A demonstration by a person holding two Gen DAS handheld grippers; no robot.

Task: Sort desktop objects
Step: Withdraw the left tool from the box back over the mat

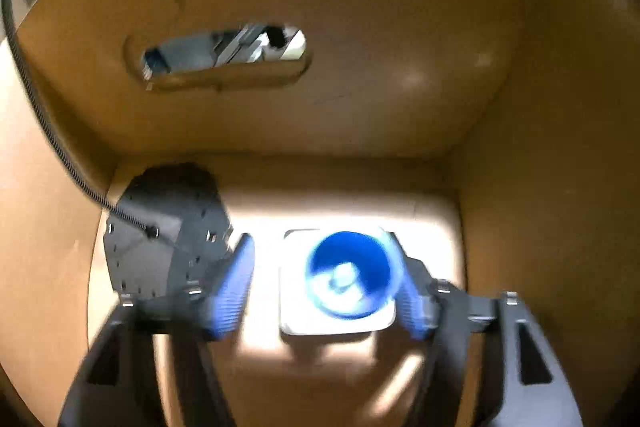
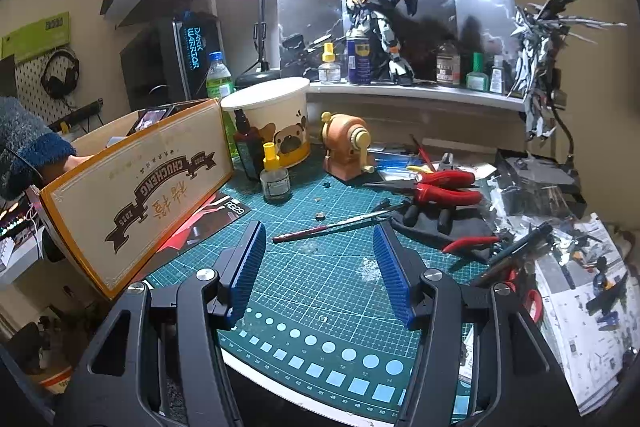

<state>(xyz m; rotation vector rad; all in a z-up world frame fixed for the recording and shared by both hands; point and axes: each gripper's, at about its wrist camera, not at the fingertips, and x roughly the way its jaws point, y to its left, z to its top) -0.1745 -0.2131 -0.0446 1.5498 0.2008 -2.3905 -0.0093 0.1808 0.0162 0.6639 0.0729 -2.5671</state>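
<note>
In the left wrist view I look down into a cardboard box (image 1: 360, 87). A white square bottle with a blue cap (image 1: 347, 275) stands on the box floor. My left gripper (image 1: 320, 239) is open around it; the cap sits close to the right finger, and blur hides whether they touch. In the right wrist view my right gripper (image 2: 319, 227) hovers open and empty over the green cutting mat (image 2: 320, 287). The same printed box (image 2: 136, 187) stands at the left, and a person's blue sleeve (image 2: 28, 147) reaches into it.
A black part (image 1: 164, 227) with a cable (image 1: 40, 107) lies in the box's left corner. On the mat lie a thin red tool (image 2: 332, 227), red pliers (image 2: 444, 187), red nippers (image 2: 472, 241), a yellow-capped bottle (image 2: 275, 175) and an orange sharpener (image 2: 348, 151). A pug cup (image 2: 276, 119) stands behind.
</note>
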